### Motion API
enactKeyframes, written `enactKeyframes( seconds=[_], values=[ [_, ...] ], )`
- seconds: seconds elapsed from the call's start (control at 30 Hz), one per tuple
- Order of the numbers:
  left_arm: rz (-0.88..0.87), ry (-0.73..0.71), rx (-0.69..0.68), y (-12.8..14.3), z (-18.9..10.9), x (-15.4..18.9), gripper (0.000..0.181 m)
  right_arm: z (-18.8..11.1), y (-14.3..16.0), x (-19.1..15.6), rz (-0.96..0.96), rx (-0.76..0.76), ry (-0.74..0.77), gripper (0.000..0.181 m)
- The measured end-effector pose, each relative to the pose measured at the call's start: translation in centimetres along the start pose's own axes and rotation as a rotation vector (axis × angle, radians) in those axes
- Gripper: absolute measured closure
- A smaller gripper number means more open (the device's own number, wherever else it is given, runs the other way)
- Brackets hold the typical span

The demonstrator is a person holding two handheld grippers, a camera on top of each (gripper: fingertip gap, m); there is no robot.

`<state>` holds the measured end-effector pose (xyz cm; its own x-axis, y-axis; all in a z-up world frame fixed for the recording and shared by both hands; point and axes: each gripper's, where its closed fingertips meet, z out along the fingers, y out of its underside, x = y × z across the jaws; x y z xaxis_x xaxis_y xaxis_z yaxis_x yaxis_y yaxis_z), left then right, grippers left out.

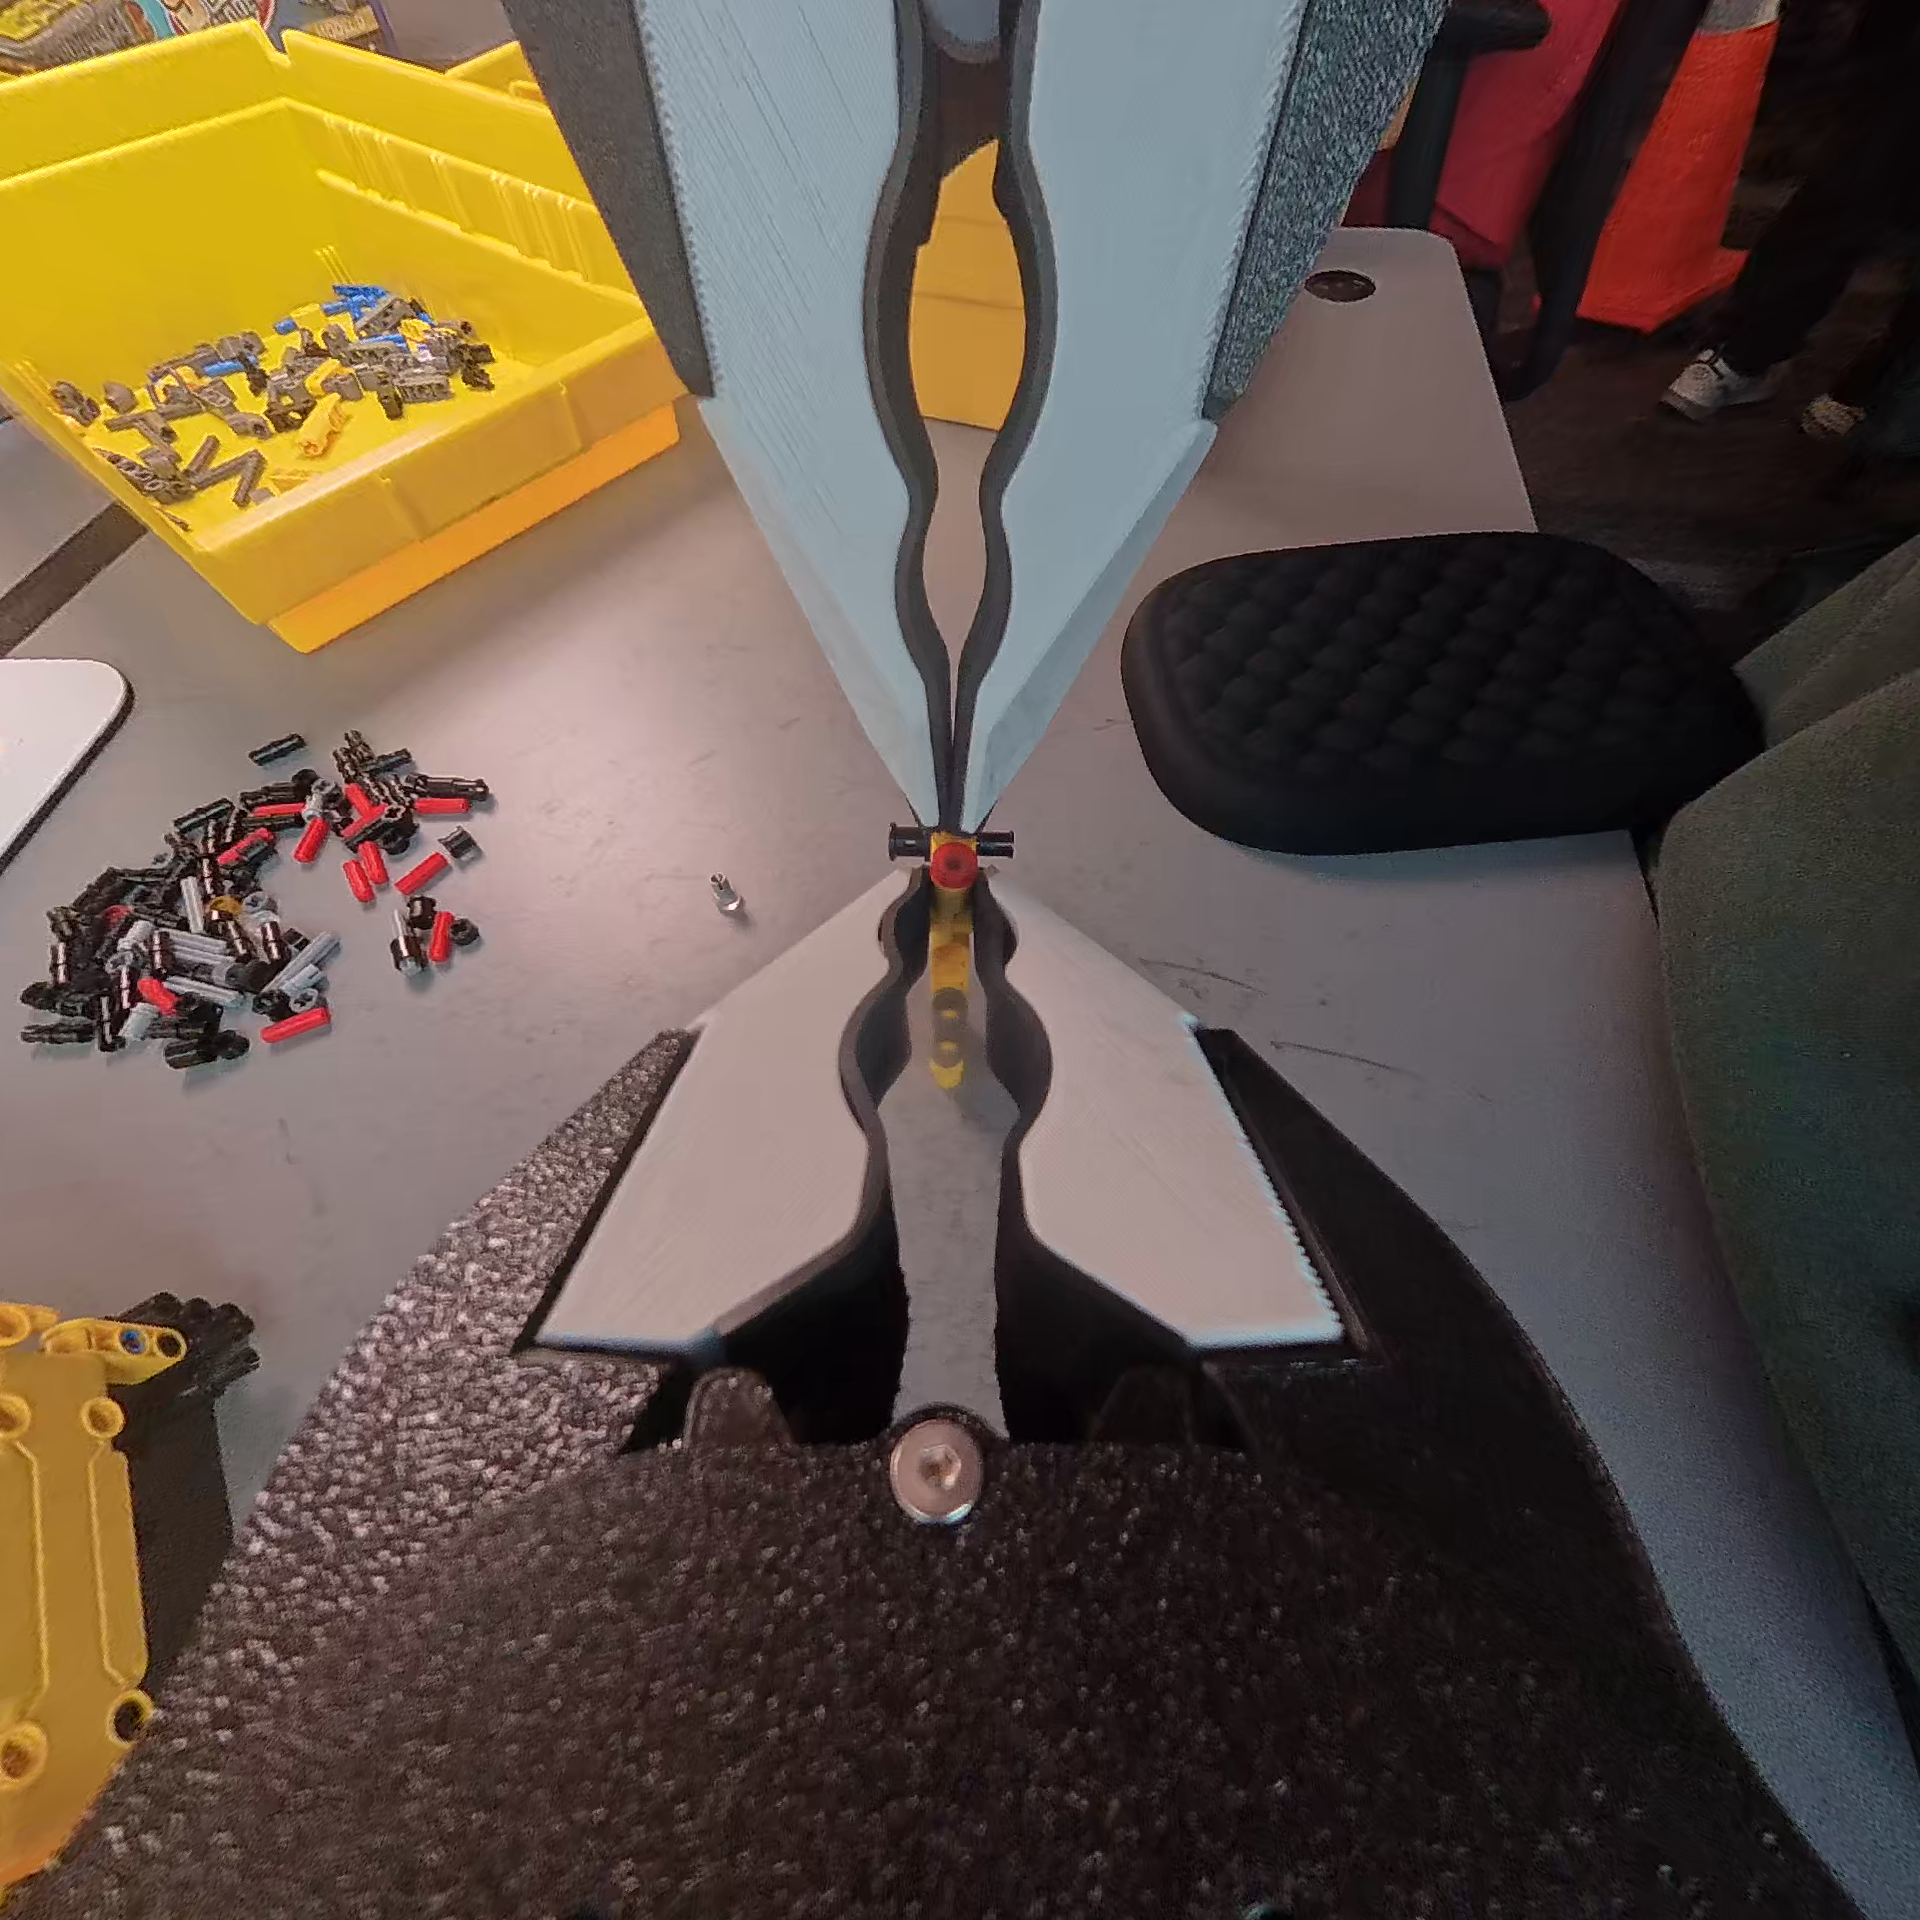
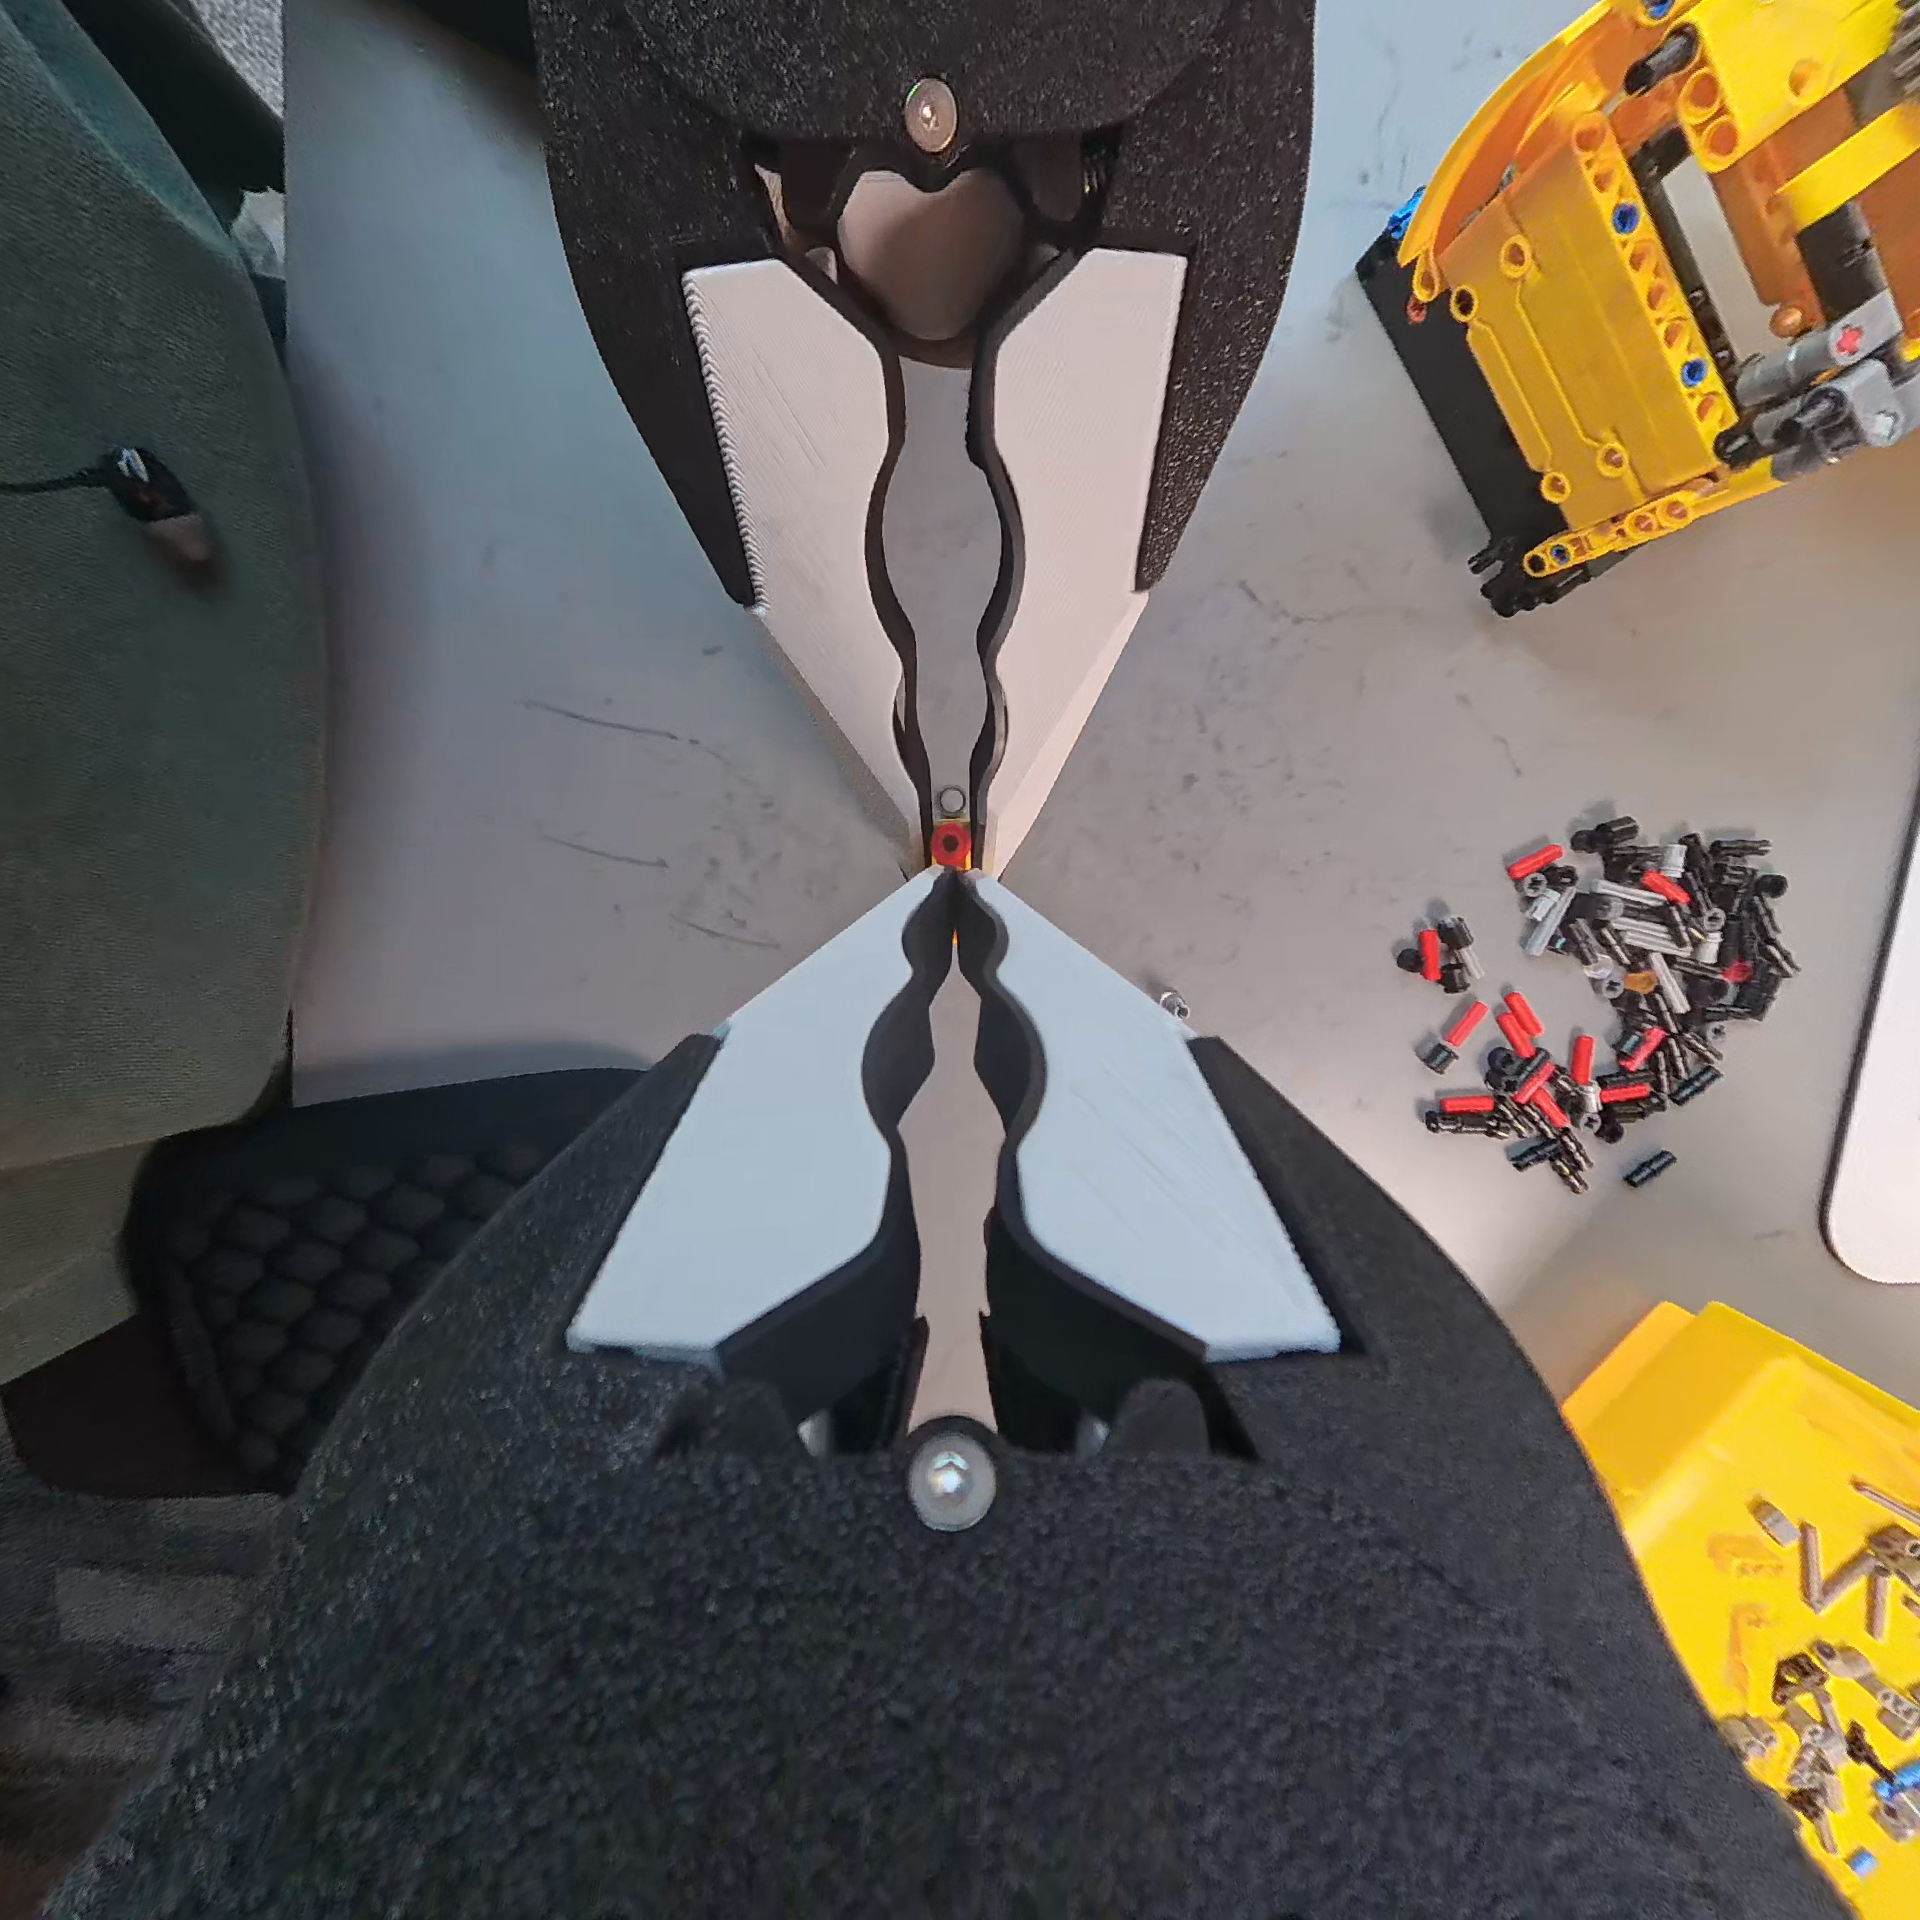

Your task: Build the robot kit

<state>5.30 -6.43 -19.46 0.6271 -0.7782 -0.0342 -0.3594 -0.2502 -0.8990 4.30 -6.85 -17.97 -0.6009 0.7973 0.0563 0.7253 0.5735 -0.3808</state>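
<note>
A: Left wrist view?
B: Left tool (image 1: 951, 883) pinches thin yellow holed plastic beam (image 1: 948, 971) w/ red round plastic bushing (image 1: 950, 862), mid-desk (image 1: 623, 727), held clear so right tool's black plastic pin (image 1: 951, 840) lines up.
A: Right wrist view?
B: Right tool (image 2: 951, 878) pressed together; pin hidden, beam mostly hidden.

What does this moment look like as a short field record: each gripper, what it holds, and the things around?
left gripper: shut on the yellow beam
right gripper: shut, tips meeting the left gripper's at the red pin
black pin: crosswise at the beam's end
loose pins: black, red and grey pile on the grey table
yellow bin: small parts inside
yellow model: partly built, on the table
black cushion: at the table edge
</note>
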Motion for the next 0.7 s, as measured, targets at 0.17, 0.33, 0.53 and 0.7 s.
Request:
enactKeyframes(
  seconds=[0.17, 0.33, 0.53, 0.7],
  values=[
    [-0.022, 0.007, 0.011, 0.0, 0.0, -0.2, 0.175, 0.0, 0.0, 0.2, -0.023, -0.018, 0.019, 0.181],
    [-0.043, 0.038, 0.031, 0.0, 0.0, -0.1, 0.174, -0.1, -0.1, 0.4, 0.063, 0.061, 0.013, 0.181],
    [-0.040, 0.050, 0.045, 0.0, -0.1, -0.1, 0.174, -2.2, 0.4, 1.7, 0.214, 0.328, 0.054, 0.163],
    [-0.012, 0.041, 0.049, 0.0, -0.1, 0.0, 0.174, -0.9, 3.9, 2.4, 0.266, 0.323, 0.112, 0.163]
  ],
)
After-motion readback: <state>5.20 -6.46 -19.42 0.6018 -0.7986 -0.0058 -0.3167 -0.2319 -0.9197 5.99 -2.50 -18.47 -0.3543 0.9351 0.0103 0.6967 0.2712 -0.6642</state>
